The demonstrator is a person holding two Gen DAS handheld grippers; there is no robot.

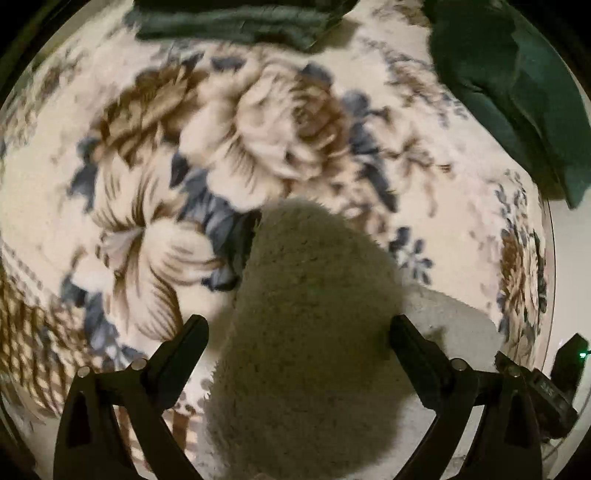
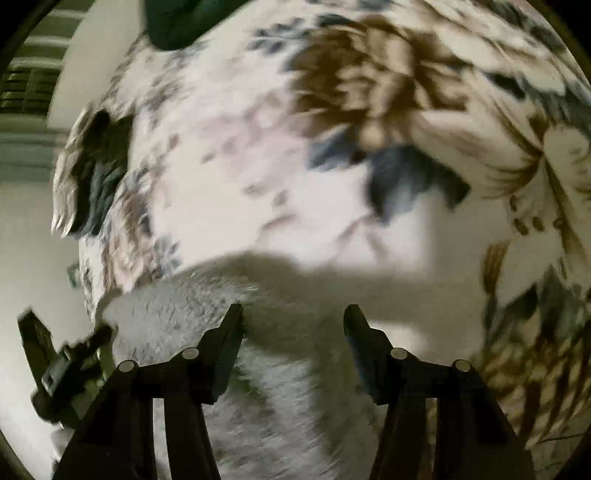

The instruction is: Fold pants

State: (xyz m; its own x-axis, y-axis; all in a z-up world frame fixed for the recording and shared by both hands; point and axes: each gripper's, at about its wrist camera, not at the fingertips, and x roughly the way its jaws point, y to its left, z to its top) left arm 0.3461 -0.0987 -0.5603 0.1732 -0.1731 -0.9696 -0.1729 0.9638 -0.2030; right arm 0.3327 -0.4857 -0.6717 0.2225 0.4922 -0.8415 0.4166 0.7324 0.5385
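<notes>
The fleecy grey-beige pants (image 1: pixel 306 332) lie on a bed covered by a floral blanket (image 1: pixel 229 122), filling the lower middle of both wrist views. In the left wrist view the left gripper (image 1: pixel 297 326) stands released, its jaws spread to either side of a rounded bulk of the pile fabric, which rises between them without either pad clearly pressing on it. In the right wrist view the right gripper (image 2: pixel 293 319) is also released, its jaws apart above the fabric with nothing pinched between them. The other gripper shows at the lower left edge of that view.

Judging from this, a fold has just been laid down or a new hold is being sought; both grippers are free of the cloth. The next move calls for finding an edge or corner of the bundle, closing on a thin layer and not the whole thick pile, and carrying it across evenly on both sides.

In the left view the visible part of the pants runs from the bottom of the frame up toward the centre, ending in a rounded end. Blur and closeness hide which end is waistband or cuff.

Dark green folded garments (image 1: pixel 236 22) lie at the top and upper right of that view, well apart from the pants.
</notes>
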